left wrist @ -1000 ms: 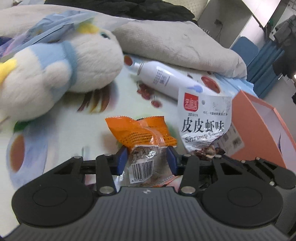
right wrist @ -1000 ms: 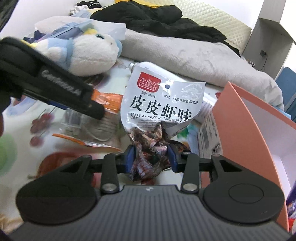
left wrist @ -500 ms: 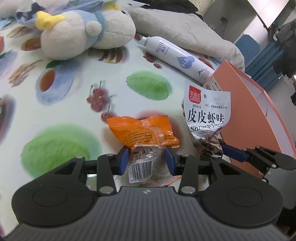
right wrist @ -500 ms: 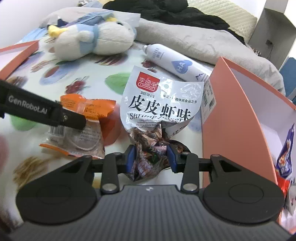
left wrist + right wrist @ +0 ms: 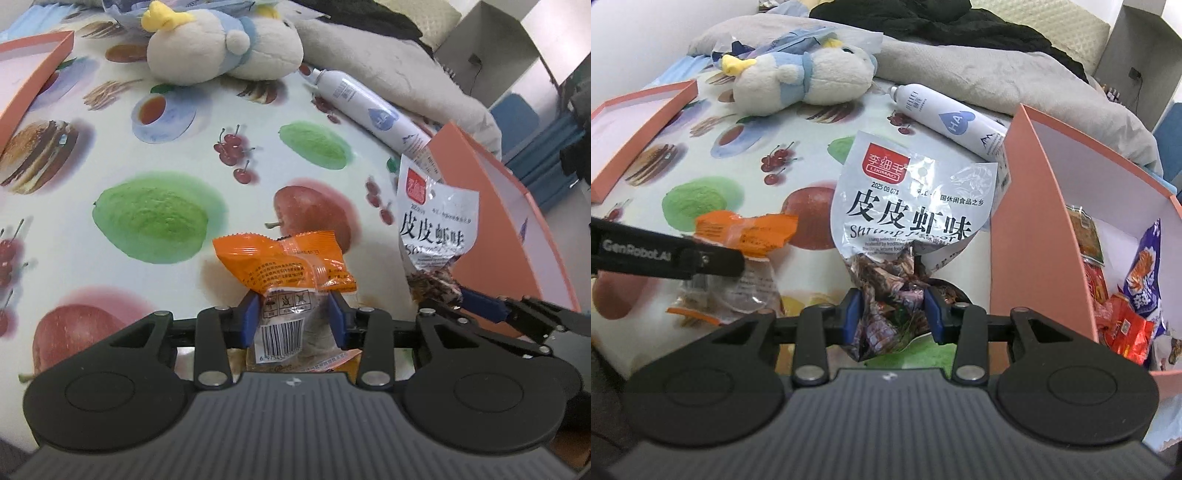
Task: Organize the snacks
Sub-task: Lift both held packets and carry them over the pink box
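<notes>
Left gripper (image 5: 291, 319): clamped on one orange snack packet (image 5: 284, 269), lower centre, long axis running up the frame, orange end away.
Right gripper (image 5: 893, 314): clamped on one silver shrimp snack bag (image 5: 908, 210), centre, upright, label end up.
Box (image 5: 1027, 229): one, right edge, several snack packs (image 5: 1126, 314) inside.
Lid (image 5: 631, 122): one, upper left.
Plush toy (image 5: 801, 83): one, top.
Spray bottle (image 5: 945, 120): one, lying slantwise, cap to upper left.

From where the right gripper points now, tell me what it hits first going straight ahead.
The right gripper, shut on the shrimp snack bag, probably meets the white spray bottle first; depth is unclear.
</notes>
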A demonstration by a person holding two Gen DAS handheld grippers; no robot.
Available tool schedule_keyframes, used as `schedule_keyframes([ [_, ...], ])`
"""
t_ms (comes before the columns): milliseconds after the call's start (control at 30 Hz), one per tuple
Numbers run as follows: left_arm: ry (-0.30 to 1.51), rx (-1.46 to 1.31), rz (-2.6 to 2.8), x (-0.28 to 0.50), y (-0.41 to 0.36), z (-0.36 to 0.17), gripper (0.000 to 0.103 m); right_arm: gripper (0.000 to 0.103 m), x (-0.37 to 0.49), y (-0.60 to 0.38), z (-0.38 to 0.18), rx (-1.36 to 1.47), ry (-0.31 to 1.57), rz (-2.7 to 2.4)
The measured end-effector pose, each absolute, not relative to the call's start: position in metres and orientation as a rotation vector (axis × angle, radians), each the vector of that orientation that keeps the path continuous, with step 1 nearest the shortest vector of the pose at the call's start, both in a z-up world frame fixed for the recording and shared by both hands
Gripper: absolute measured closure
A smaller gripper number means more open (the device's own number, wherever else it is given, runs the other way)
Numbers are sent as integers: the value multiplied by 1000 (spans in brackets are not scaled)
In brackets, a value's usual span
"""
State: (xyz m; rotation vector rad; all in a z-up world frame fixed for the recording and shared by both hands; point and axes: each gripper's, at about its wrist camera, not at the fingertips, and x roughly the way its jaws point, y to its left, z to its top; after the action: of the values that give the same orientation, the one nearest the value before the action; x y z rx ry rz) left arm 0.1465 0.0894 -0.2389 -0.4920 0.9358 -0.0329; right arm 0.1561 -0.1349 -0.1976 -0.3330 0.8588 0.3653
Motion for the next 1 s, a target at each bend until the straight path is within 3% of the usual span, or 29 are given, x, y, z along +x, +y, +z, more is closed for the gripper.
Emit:
schedule_keyframes([
  [1000,636,-396,-116,160,38,-60,59,63,160,-182,-57,-196,620,358],
])
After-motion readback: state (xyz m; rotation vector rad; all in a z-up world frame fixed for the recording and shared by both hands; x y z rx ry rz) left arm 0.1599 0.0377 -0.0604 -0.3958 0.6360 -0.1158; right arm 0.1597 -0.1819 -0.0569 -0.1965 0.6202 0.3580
